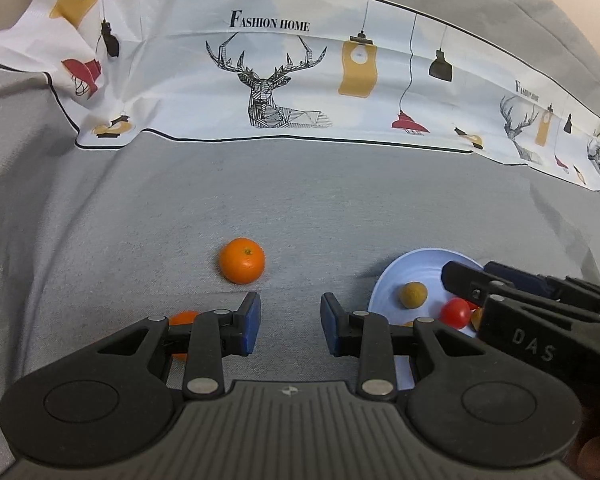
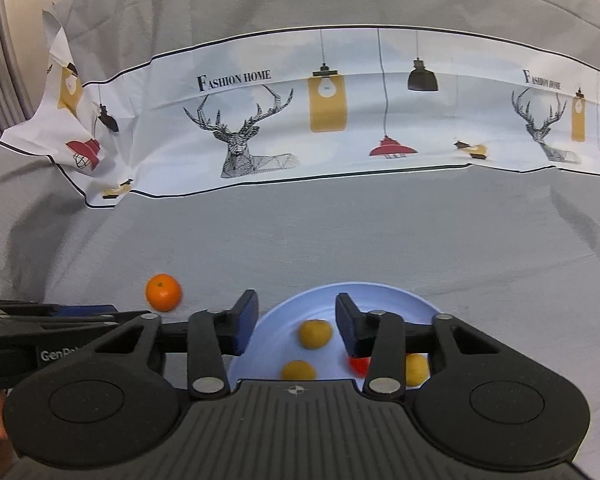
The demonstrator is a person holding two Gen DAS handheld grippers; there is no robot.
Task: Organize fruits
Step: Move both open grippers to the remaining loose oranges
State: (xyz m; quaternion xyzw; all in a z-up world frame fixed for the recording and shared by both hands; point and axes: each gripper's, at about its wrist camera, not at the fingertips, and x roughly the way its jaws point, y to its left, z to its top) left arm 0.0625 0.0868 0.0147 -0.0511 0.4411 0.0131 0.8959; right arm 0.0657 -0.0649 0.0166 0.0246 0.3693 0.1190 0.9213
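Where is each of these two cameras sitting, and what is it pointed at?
Left wrist: rides on the left gripper, looking forward and down at an orange on grey cloth; its open fingers show.
Right wrist: rides on the right gripper, looking down over a blue plate of small fruits; its open fingers and a fingertip show.
Shared: orange, plate, deer-print cloth, and each other's gripper.
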